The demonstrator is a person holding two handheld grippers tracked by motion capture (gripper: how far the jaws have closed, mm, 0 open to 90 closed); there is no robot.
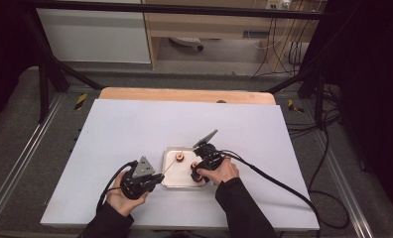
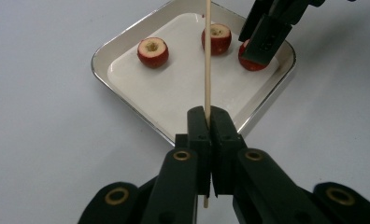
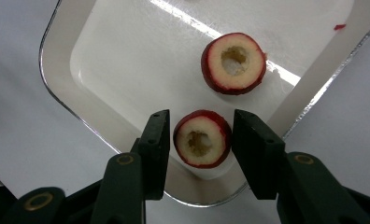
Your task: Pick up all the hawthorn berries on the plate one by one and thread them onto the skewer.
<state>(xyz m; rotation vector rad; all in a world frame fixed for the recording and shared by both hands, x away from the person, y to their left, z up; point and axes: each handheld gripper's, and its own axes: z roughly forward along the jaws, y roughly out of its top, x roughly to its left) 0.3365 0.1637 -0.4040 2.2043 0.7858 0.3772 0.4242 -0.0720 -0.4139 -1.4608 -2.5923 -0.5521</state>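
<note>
Three red cored fruits lie in a small metal tray point(image 1: 177, 174). My left gripper point(image 2: 209, 119) is shut on a thin wooden skewer point(image 2: 207, 56), which points out over the tray toward the middle fruit point(image 2: 216, 38). In the high view the left gripper point(image 1: 158, 177) sits at the tray's left edge. My right gripper point(image 3: 201, 136) reaches down into a corner of the tray, one jaw on each side of a cored fruit point(image 3: 202, 140), with a narrow gap on both sides. A second fruit point(image 3: 233, 63) lies just beyond it, and a third point(image 2: 152, 51) lies apart.
The tray point(image 2: 127, 100) rests on a white table top point(image 1: 135, 129) with a wooden strip point(image 1: 184, 95) along its far edge. Black cables point(image 1: 284, 186) trail off to the right from the right gripper. Dark frame bars stand around the table.
</note>
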